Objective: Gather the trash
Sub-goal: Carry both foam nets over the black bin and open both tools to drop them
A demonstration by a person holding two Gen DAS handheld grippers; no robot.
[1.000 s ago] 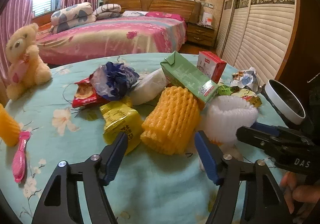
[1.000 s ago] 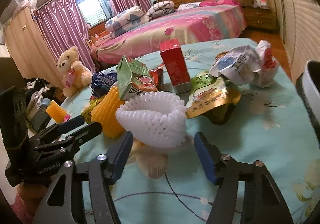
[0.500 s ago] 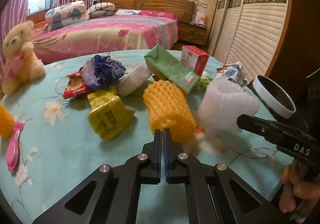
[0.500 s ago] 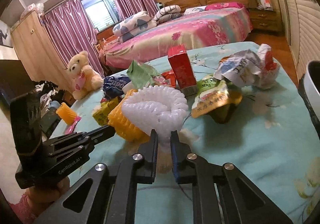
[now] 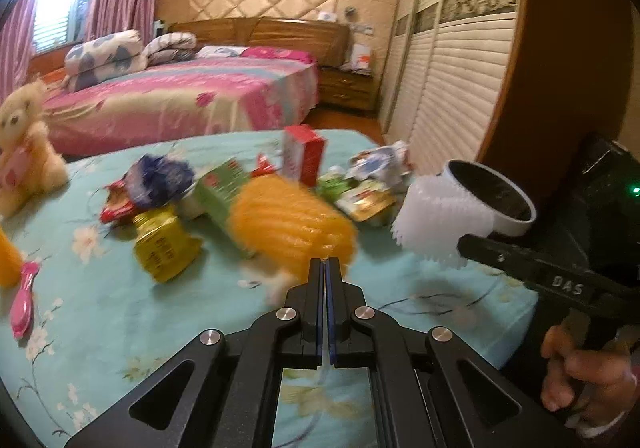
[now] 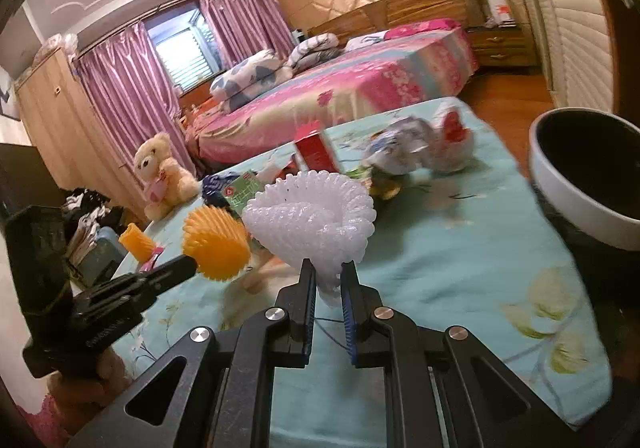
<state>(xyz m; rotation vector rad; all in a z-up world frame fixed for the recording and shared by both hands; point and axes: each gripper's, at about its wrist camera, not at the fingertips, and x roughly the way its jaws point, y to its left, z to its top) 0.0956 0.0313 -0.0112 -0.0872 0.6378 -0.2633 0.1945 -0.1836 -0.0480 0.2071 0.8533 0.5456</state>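
Right wrist view: I hold the white foam net (image 6: 316, 216) pinched at its near edge in the right gripper (image 6: 326, 280), above the table (image 6: 460, 268).

My left gripper (image 5: 325, 272) is clamped on the orange foam net (image 5: 292, 224)'s near end. Both nets look feather-light, soft and springy, so I judge an edge pinch enough. The white bin (image 6: 576, 184) stands open at the table's right edge, near, with clear room; remaining wrappers lie farther off.
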